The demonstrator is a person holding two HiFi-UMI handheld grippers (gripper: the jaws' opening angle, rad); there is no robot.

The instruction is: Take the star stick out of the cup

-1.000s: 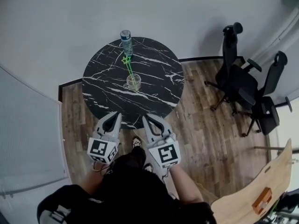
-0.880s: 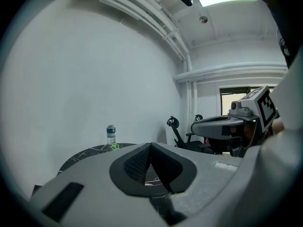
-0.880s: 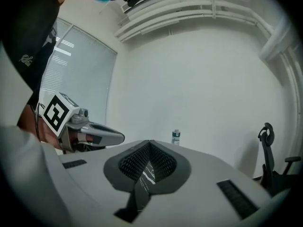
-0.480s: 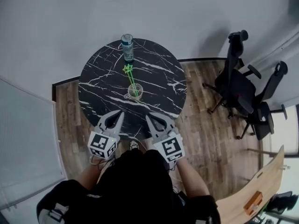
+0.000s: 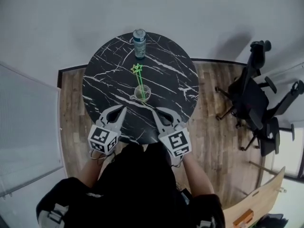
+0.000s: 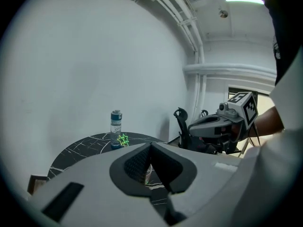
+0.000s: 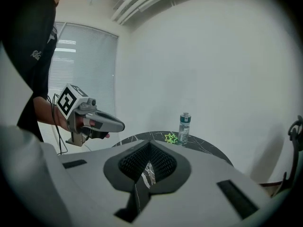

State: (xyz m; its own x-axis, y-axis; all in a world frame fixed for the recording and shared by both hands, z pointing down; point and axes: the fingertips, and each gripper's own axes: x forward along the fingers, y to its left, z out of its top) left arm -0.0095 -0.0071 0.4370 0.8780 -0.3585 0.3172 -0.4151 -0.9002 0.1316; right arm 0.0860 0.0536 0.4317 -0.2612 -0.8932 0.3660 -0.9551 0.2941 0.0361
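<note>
Table [image 5: 109, 75]: round, black marble, in front of me.
Cup [image 5: 142, 93]: clear, near the middle.
Bottle [image 5: 139, 42]: upright at the far edge.

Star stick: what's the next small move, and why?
Probably open the right gripper and ease it forward to the star stick above the cup: it and the left gripper are shut, empty, at the table's near edge, short of the stick.

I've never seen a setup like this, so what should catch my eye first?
A bright green star stick leans in a clear cup in the middle of a round black marble table, with a water bottle at its far edge. At the near edge, the left gripper and right gripper hover, both shut and empty.
</note>
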